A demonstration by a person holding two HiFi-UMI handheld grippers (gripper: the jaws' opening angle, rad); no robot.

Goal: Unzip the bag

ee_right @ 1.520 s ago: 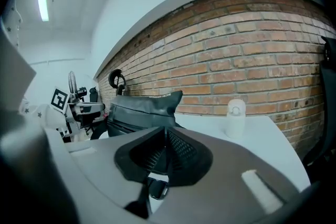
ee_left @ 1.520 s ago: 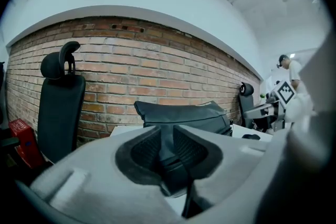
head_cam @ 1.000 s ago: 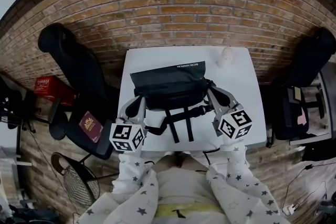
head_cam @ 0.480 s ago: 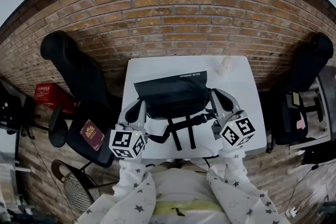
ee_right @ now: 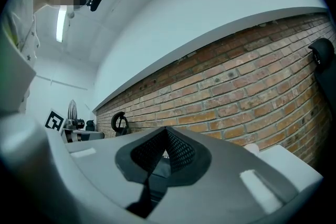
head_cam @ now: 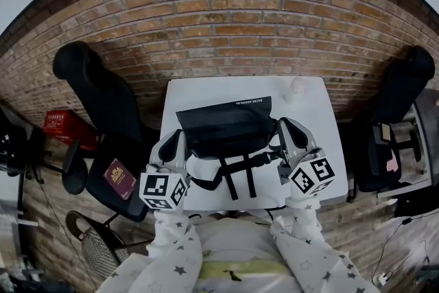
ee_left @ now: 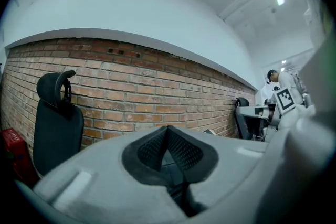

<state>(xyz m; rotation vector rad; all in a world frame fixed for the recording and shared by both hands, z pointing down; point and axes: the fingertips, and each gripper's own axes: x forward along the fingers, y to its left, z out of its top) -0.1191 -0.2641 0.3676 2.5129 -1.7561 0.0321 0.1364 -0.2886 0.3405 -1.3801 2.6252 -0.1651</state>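
**Fingers (ee_left: 149, 150) shut, both grippers lifted beside the bag**

Both pairs of pads (ee_right: 178, 152) meet at their tips with nothing seen between them. Since a second ago the left gripper (head_cam: 175, 136) and right gripper (head_cam: 282, 124) have risen and drawn slightly back, flanking the bag (head_cam: 223, 125), which lies as before on the table (head_cam: 312, 103), straps (head_cam: 236, 178) toward the person (head_cam: 233, 257). Neither holds a zip pull, so no unzipping is under way; whether the zip stands open I cannot tell. Only the head view shows the bag; the gripper views show the closed pads, then just the wall (head_cam: 226, 17).
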